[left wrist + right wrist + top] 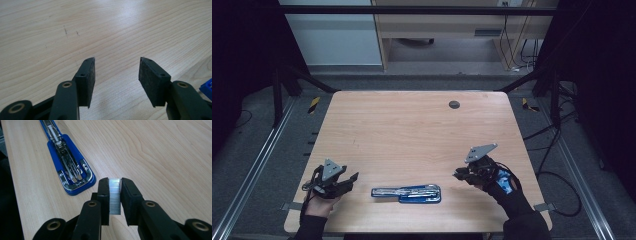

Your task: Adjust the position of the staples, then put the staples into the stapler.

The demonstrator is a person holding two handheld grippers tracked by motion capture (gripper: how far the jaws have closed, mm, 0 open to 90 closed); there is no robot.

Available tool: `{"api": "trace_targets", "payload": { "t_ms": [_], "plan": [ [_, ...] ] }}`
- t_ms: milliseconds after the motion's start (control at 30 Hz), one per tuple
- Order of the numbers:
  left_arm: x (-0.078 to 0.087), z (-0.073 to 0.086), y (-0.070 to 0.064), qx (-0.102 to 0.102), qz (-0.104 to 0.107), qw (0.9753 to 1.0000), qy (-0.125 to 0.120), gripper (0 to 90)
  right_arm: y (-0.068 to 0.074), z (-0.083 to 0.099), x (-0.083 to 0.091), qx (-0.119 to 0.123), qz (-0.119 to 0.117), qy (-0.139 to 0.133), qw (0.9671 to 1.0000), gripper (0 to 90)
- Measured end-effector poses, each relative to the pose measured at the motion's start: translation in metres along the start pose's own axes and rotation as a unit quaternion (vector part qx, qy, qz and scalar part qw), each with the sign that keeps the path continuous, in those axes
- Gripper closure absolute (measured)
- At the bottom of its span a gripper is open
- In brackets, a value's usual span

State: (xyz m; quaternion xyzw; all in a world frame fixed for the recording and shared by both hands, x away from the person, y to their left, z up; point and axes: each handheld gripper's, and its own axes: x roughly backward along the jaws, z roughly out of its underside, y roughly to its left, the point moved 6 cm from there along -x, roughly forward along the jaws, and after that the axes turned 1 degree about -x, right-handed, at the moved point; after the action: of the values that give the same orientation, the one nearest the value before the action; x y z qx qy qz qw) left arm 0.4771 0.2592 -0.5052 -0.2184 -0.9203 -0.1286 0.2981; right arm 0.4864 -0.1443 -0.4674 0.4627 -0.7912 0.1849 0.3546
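A blue stapler lies opened flat near the table's front edge, its metal channel facing up; in the right gripper view the stapler is up and to the left of the jaws. My right gripper is shut on a silver strip of staples, held upright between its pads. In the high view the right gripper hovers just right of the stapler. My left gripper is open over bare wood, with a blue corner of the stapler at the right edge. The left gripper sits left of the stapler.
The wooden table has a round grey cable port at the back right. Black frame rails and cables run along the floor on both sides. A desk stands beyond the table.
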Motion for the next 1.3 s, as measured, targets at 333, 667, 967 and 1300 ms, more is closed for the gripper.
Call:
{"api": "trace_targets", "payload": {
  "t_ms": [333, 667, 967, 1300],
  "plan": [
    [-0.003, 0.002, -0.001, 0.003, 0.004, 1.0, 0.007, 46.7, 0.007, -0.015, 0.005, 0.037, -0.017, -0.004, 0.9992, 77.7],
    [-0.005, 0.002, 0.0, 0.004, 0.004, 0.9999, 0.013, 46.7, 0.015, -0.032, 0.003, 0.073, -0.046, -0.001, 0.9963, 77.8],
    [-0.004, 0.002, 0.0, 0.004, 0.003, 0.9999, 0.013, 46.7, 0.024, -0.045, -0.005, 0.1, -0.077, 0.008, 0.9919, 77.8],
    [-0.004, 0.002, 0.0, 0.003, 0.003, 0.9999, 0.015, 47.0, 0.03, -0.054, -0.018, 0.126, -0.097, 0.019, 0.9871, 77.8]
  ]
}}
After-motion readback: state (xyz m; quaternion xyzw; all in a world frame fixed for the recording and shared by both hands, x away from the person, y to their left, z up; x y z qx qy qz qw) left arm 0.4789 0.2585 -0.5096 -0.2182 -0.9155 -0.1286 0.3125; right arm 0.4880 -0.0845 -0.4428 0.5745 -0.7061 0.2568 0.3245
